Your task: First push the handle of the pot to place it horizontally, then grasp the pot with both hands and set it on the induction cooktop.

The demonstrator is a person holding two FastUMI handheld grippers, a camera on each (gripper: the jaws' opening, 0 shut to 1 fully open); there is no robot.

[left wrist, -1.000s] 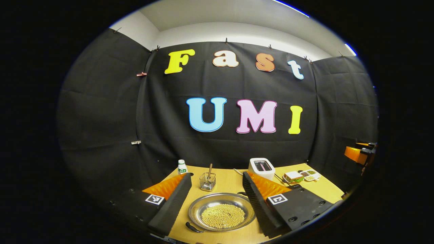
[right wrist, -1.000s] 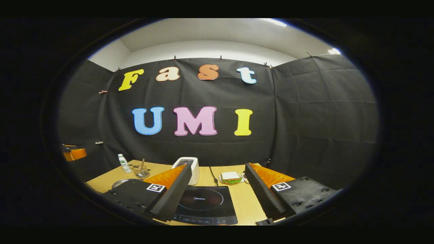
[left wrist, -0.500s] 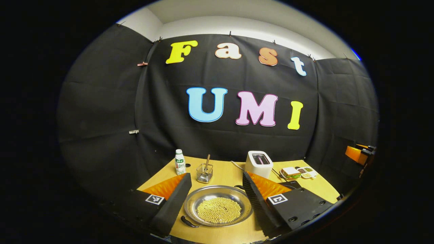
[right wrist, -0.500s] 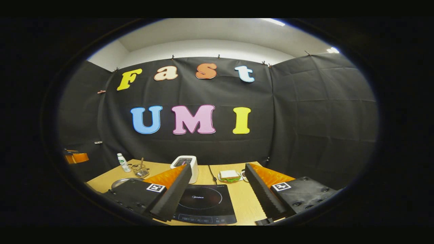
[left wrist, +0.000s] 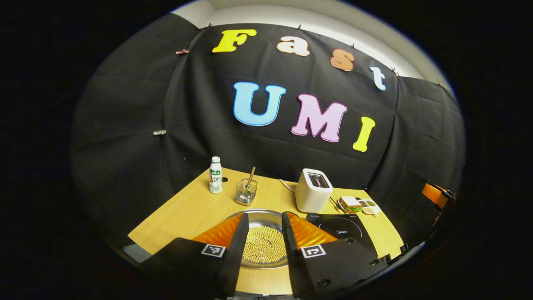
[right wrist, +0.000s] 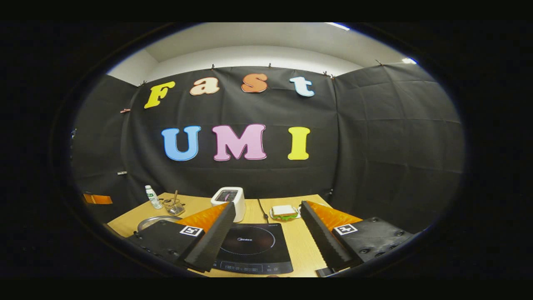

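In the left gripper view, a bottle [left wrist: 215, 180] and a wire basket [left wrist: 245, 192] are seen at the far left of the worktop [left wrist: 187, 212]. The pot [left wrist: 263, 243], filled with small yellow beads, is framed by the left claw [left wrist: 263, 227], whose fingers are set narrowly apart and hold nothing. A toaster [left wrist: 313, 196] and the cooktop [left wrist: 341, 227] lie to the right. In the right gripper view, the pot [right wrist: 152, 221] is seen at the left, and the cooktop [right wrist: 250, 248] lies between the widely parted fingers of the empty right claw [right wrist: 266, 223]. A sandwich plate [right wrist: 284, 212] is placed beyond.
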